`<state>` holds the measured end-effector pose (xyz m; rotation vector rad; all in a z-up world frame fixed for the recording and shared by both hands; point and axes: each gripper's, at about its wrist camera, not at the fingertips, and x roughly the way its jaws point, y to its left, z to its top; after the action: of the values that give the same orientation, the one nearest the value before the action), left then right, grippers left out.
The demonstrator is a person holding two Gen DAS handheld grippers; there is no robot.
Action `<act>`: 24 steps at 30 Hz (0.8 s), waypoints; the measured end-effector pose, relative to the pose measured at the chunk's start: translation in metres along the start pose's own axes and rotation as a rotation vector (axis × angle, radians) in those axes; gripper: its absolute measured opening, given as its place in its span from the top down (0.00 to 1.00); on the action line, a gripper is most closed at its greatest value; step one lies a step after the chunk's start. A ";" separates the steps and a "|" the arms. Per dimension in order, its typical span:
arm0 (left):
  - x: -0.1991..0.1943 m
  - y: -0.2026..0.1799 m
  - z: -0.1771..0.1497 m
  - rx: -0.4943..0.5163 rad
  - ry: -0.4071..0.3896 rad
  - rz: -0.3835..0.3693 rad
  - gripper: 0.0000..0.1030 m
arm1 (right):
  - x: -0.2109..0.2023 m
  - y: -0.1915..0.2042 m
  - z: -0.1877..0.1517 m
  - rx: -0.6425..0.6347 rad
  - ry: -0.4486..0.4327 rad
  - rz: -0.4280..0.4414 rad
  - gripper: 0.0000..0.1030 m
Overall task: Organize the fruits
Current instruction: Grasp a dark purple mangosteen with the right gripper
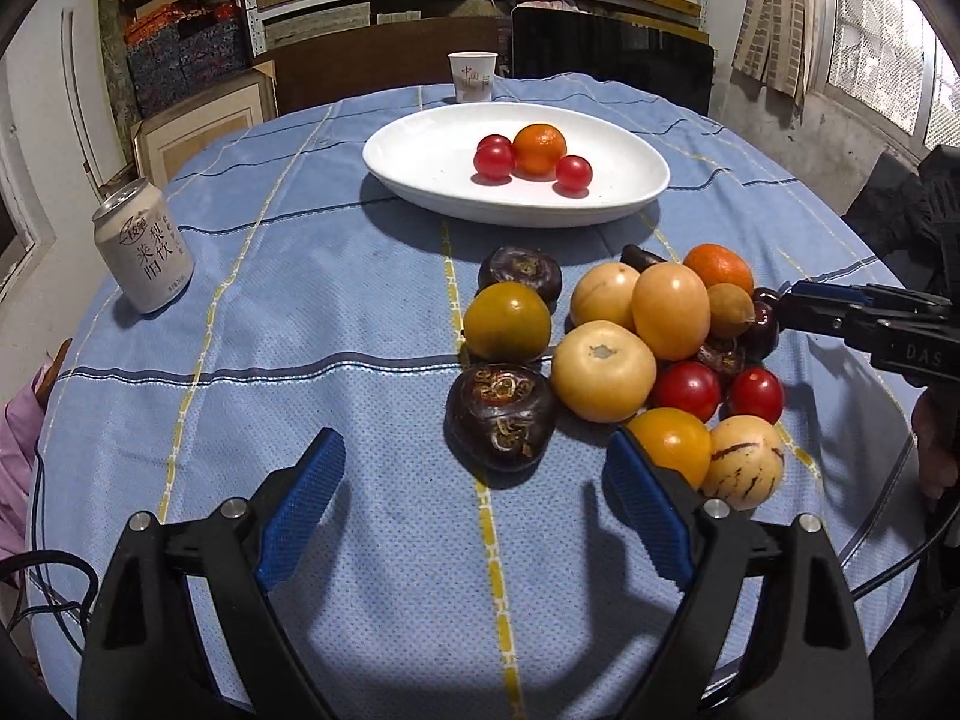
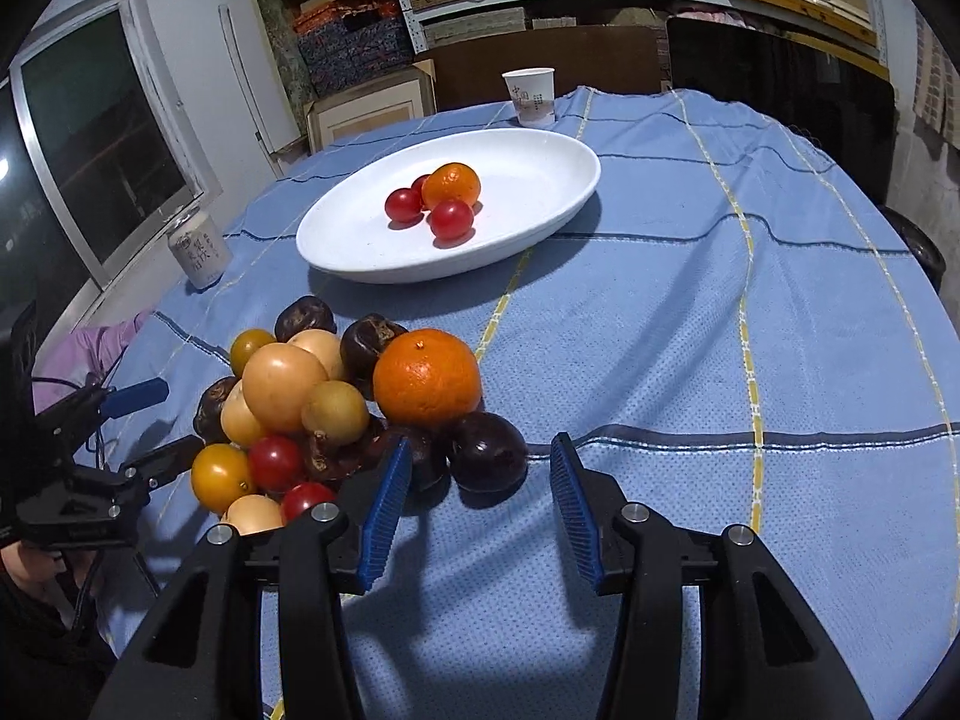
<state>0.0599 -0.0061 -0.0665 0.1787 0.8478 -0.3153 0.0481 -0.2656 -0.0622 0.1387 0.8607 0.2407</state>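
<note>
Left wrist view is showing your left gripper hanging over the blue cloth on the table, its jaws standing wide apart with nothing between them; a dark, wrinkled fruit is lying just ahead of the gap, near the right-hand jaw. The pile of fruits is sitting to the right of centre, its long axis running from the near right towards the far left. Beyond it the white oval dish is lying with its long axis across the view, left to right, and is holding a small orange and three red tomatoes.

Right wrist view is showing your right gripper with its jaws partly apart and gripping nothing; a dark plum is lying just ahead of the gap, and a big orange is resting behind it. A can is standing upright at the left, well apart from the pile, and a paper cup is standing beyond the dish.
</note>
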 end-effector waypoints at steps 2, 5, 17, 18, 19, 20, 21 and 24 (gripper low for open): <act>-0.002 0.002 -0.001 -0.005 -0.005 0.000 0.16 | -0.003 -0.006 0.000 0.016 -0.003 0.017 0.53; -0.003 0.005 -0.002 -0.014 -0.006 0.004 0.16 | -0.006 -0.009 -0.002 -0.019 0.001 -0.003 0.53; 0.001 0.004 -0.002 -0.017 0.004 -0.006 0.16 | 0.015 -0.001 0.008 -0.057 0.045 0.031 0.59; 0.001 0.005 -0.002 -0.019 0.004 -0.005 0.16 | 0.015 -0.001 0.007 -0.057 0.047 0.039 0.64; 0.001 0.005 -0.002 -0.021 0.004 -0.003 0.16 | 0.014 -0.001 0.006 -0.060 0.049 0.046 0.67; 0.001 0.006 -0.002 -0.022 0.003 -0.002 0.16 | 0.012 0.001 0.005 -0.069 0.050 0.050 0.69; 0.000 0.006 -0.001 -0.022 0.003 -0.003 0.16 | 0.010 0.002 0.004 -0.077 0.050 0.049 0.70; -0.001 0.005 -0.001 -0.016 -0.003 -0.001 0.16 | -0.001 0.013 -0.002 -0.154 0.034 0.046 0.69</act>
<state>0.0602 -0.0009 -0.0664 0.1628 0.8474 -0.3099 0.0438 -0.2535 -0.0599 0.0106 0.8700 0.3518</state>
